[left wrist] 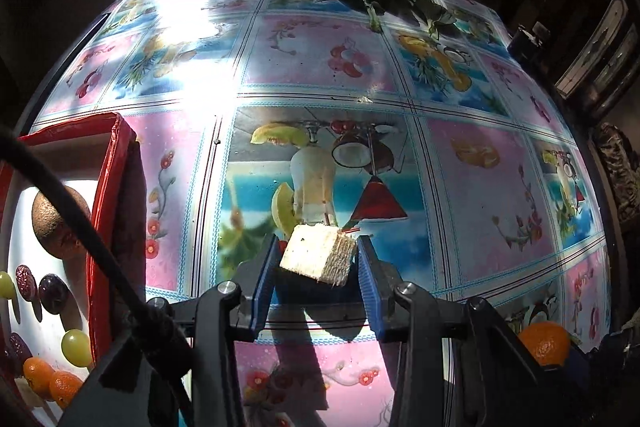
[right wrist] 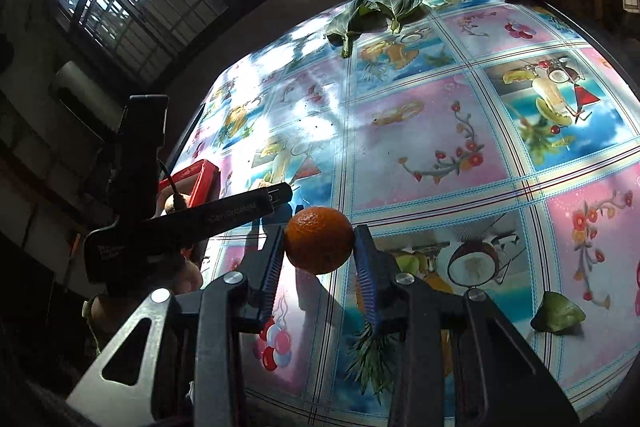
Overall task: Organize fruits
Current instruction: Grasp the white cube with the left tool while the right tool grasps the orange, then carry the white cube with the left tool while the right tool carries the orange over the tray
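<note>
Left gripper (left wrist: 318, 259) pinches one pale block (left wrist: 318, 258); right gripper (right wrist: 319, 241) clamps one orange (right wrist: 319, 240). Red tray (left wrist: 105, 187) cut off, two oranges (left wrist: 52, 383) showing.

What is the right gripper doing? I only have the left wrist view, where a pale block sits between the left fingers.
Observer: The right gripper is shut on an orange, which seems to hang clear of the tablecloth.
Operator: Any loose fruit near it that I can't see?
Observer: Yes, a green fruit piece lies on the tablecloth off to the gripper's right, apart from it.
</note>
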A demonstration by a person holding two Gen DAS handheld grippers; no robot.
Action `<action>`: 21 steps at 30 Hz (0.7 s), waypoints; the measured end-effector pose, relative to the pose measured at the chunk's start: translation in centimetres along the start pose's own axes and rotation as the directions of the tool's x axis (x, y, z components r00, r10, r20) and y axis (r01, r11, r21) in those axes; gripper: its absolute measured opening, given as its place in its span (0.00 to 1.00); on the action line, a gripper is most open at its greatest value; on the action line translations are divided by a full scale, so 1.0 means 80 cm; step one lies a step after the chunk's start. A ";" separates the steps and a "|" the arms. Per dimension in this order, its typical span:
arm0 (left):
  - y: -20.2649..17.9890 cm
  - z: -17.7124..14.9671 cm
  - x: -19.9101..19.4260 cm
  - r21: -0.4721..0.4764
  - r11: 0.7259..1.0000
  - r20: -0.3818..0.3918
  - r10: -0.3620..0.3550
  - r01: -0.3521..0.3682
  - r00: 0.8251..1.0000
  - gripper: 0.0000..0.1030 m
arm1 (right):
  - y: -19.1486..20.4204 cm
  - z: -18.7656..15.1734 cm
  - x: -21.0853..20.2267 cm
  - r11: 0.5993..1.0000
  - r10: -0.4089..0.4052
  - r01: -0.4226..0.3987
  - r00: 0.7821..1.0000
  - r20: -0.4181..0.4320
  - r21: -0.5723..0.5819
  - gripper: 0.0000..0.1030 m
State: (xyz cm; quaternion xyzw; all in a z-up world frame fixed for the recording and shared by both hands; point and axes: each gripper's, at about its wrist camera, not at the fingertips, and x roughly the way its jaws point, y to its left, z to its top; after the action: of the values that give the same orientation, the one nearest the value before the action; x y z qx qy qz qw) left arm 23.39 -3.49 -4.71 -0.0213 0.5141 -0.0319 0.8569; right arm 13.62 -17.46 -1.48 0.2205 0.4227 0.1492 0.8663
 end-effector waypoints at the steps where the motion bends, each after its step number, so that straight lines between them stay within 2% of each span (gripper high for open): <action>1: 0.004 -0.001 -0.002 -0.007 1.000 -0.008 -0.008 0.008 1.000 0.34 | 0.001 -0.004 0.001 1.000 0.003 -0.003 1.000 -0.007 -0.002 0.36; 9: 0.063 -0.043 -0.085 -0.105 0.994 0.073 -0.001 0.009 0.997 0.34 | 0.029 -0.017 0.033 0.999 0.042 -0.043 0.997 -0.061 -0.027 0.36; 12: 0.085 -0.056 -0.110 -0.141 0.990 0.087 -0.008 0.020 0.996 0.34 | 0.052 -0.006 0.057 0.997 0.061 -0.066 0.994 -0.086 -0.050 0.36; 15: 0.101 -0.066 -0.132 -0.157 0.987 0.110 -0.003 0.020 0.994 0.34 | 0.070 0.006 0.084 0.997 0.047 -0.054 0.993 -0.104 -0.059 0.36; 16: 0.106 -0.071 -0.139 -0.159 0.987 0.115 0.004 0.014 0.993 0.34 | 0.072 0.004 0.084 0.997 0.031 -0.038 0.994 -0.107 -0.061 0.36; 21: 0.128 -0.090 -0.158 -0.177 0.984 0.140 0.010 0.015 0.990 0.34 | 0.074 -0.039 0.039 0.996 0.058 -0.066 0.993 -0.105 -0.066 0.36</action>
State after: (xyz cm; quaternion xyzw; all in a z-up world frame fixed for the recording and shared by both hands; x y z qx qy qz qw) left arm 11.42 7.69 2.33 -0.1006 0.4535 0.0147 0.8854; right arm 12.57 -10.23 -2.26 0.1956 0.4542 0.2017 0.8455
